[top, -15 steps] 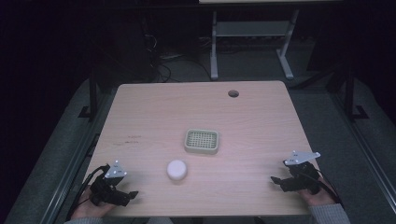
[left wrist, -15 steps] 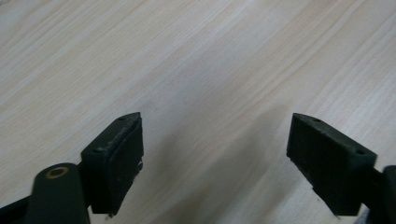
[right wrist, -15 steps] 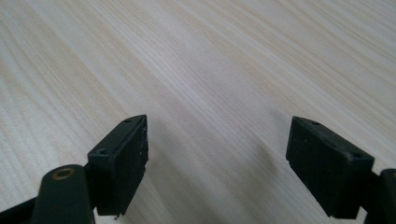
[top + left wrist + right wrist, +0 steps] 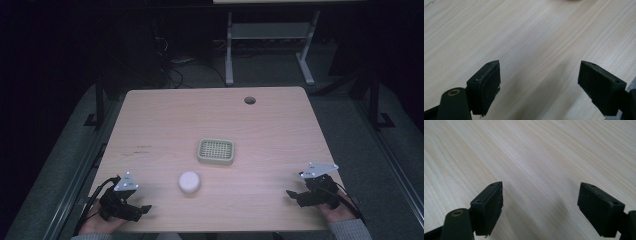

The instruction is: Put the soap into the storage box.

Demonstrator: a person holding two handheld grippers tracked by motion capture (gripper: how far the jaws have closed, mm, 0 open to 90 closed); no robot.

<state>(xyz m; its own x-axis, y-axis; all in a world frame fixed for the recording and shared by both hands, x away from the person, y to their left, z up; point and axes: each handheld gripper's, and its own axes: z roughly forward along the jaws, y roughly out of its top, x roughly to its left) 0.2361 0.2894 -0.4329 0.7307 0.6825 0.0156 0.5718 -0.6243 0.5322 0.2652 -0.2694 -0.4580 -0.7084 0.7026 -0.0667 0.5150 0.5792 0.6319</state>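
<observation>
Almost nothing is seen to have changed over the last half second: the left claw [image 4: 142, 208] is kept at the near left corner of the surface [image 4: 165, 120], the right claw [image 4: 292, 196] near the near right corner, both spread wide with nothing between the jaws. No approach is judged to have begun yet. The white round puck [image 4: 189, 181] is found close to the near edge, left of centre, nearer the left claw; it looks low, smooth and matte. Just beyond it, apart from it, the pale green slotted dish [image 4: 216, 151] is set mid-surface, rectangular with rounded corners.
</observation>
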